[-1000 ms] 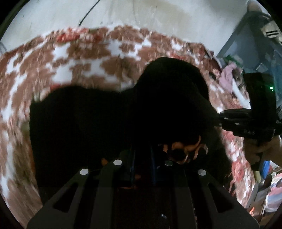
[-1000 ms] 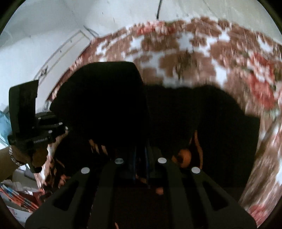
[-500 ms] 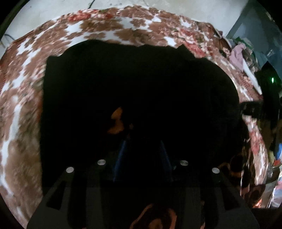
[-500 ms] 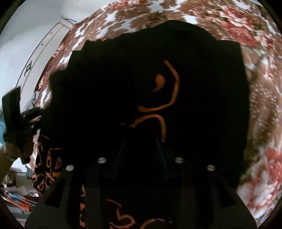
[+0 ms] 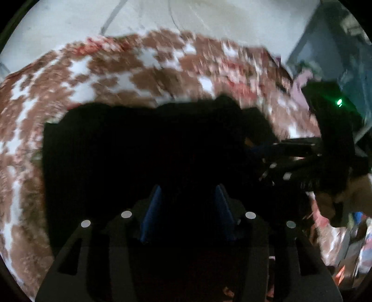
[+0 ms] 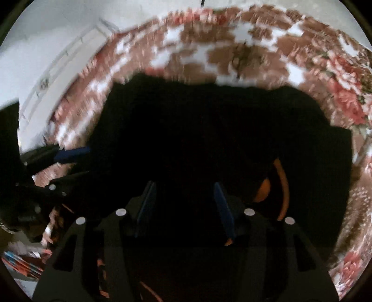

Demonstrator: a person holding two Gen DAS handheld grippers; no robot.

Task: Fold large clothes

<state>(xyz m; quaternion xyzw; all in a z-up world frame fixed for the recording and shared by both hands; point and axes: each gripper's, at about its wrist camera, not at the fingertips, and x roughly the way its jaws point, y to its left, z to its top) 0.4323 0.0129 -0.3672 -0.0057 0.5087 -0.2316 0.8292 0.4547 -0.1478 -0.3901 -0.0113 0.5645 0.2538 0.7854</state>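
The black garment looks like soft matt cloth that gives back almost no light; an orange print on it looks flat and slightly smoother than the weave. The blanket under it is a fuzzy, plush-looking fabric with a brown, white and red flower pattern, blurred here. The left gripper and the right gripper are matt black plastic with small pale round dots, and their fingers carry blue pads of a dull, rubbery look. The wall behind is pale, chalky and rough.
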